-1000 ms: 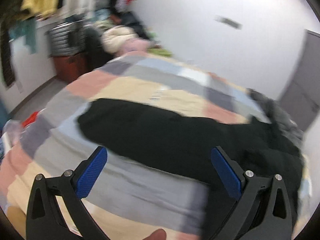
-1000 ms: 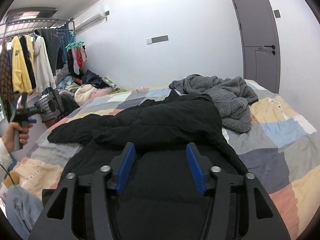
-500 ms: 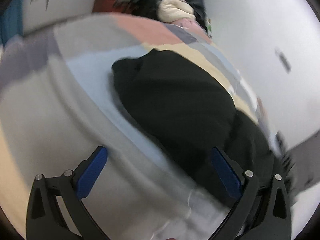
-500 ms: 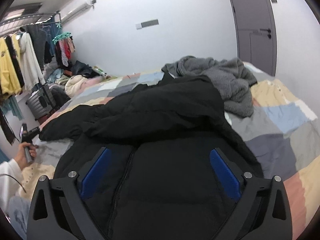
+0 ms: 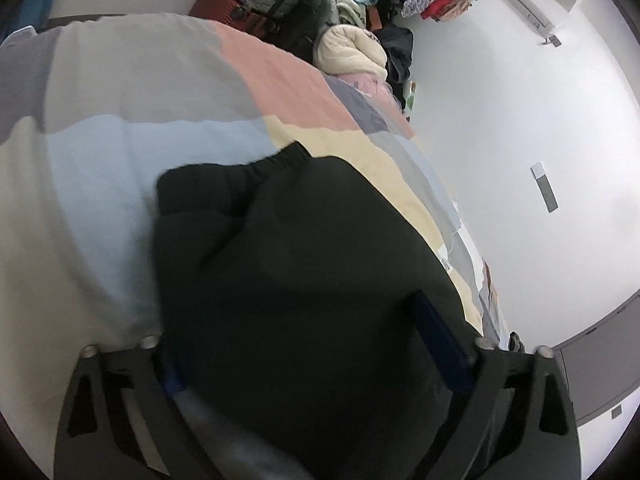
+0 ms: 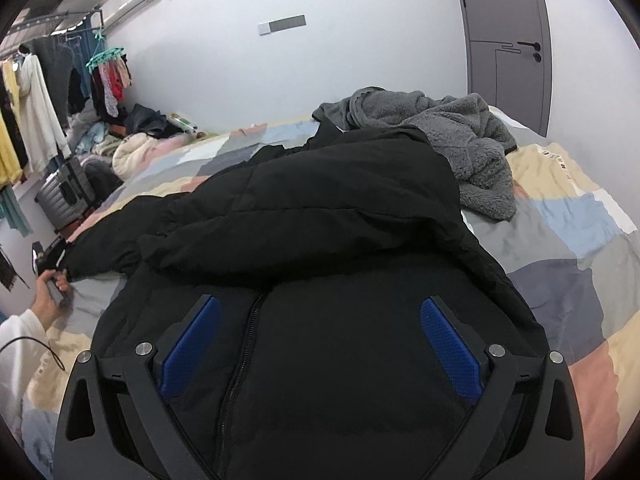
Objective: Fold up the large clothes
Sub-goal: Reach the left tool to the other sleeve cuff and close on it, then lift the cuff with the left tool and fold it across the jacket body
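Observation:
A large black puffer jacket [image 6: 328,220] lies spread on a patchwork bed [image 6: 580,240], zipper toward me. My right gripper [image 6: 316,332] is open and hovers over the jacket's lower front. One sleeve stretches left; its elastic cuff [image 5: 236,168] shows in the left wrist view. My left gripper [image 5: 304,340] is open, with the black sleeve [image 5: 288,280] lying between its two fingers. From the right wrist view the left gripper [image 6: 50,260] sits in the person's hand at the sleeve end.
A grey fleece garment [image 6: 452,140] is heaped on the bed behind the jacket. A grey suitcase [image 6: 64,196], piled clothes [image 6: 132,148] and a hanging clothes rail [image 6: 36,112] stand left of the bed. A grey door [image 6: 508,44] is in the far wall.
My left gripper has dropped down and forward onto the sleeve, which now lies between its fingers. My right gripper has opened wide and stayed over the jacket front.

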Demonstrator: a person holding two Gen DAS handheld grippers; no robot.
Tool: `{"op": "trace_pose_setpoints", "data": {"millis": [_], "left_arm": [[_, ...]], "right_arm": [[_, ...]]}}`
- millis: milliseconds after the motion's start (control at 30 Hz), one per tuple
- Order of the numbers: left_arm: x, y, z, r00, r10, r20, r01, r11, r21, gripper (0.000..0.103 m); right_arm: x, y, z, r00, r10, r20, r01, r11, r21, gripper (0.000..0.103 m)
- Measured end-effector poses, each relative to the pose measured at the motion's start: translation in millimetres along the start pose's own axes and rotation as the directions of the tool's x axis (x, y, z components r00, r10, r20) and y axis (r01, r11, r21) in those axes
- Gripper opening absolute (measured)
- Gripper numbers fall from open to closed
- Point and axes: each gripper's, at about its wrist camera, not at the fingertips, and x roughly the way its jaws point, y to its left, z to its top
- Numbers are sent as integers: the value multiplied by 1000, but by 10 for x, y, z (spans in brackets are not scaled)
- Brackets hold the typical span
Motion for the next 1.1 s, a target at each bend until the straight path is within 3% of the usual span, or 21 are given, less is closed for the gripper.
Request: {"op": "trace_pose_setpoints", "data": {"millis": [33, 67, 200, 300, 567, 667, 800, 900, 1100], "left_arm": [[42, -34, 19, 1000, 22, -14, -22, 1000, 12, 85], [41, -44, 25, 999, 36, -16, -36, 999, 16, 76], [-29, -110, 63, 999, -2, -36, 1, 1000, -22, 31], [-177, -238, 81, 999, 36, -21, -35, 998, 44, 18], [-726, -489, 226, 993, 96, 69, -101, 992, 72, 7], [-940, -699, 235, 973, 183, 144, -204, 968, 149, 5], [-1260, -1018, 182, 957, 195, 216, -238, 952, 193, 4], [-1461, -1369, 140, 951, 178, 251, -248, 927, 282, 4], [-1900, -2170, -103, 935, 129, 329, -277, 846, 455, 4]], "right_arm": [[10, 5, 3, 1000, -2, -2, 2, 1000, -2, 101], [15, 9, 5, 1000, -7, -2, 7, 1000, -4, 101], [21, 23, 15, 1000, -14, -3, 14, 1000, -11, 101], [2, 35, 13, 1000, -20, -1, 20, 1000, -20, 101], [-119, 5, -7, 1000, -24, 16, 25, 999, -33, 101], [-151, -12, -5, 999, -27, 21, 28, 999, -40, 101], [-201, -53, -6, 999, -29, 33, 30, 999, -44, 101], [-265, -85, -10, 999, -20, 44, 22, 999, -47, 101], [-407, -184, -61, 997, -31, 77, 35, 998, -57, 101]]}}
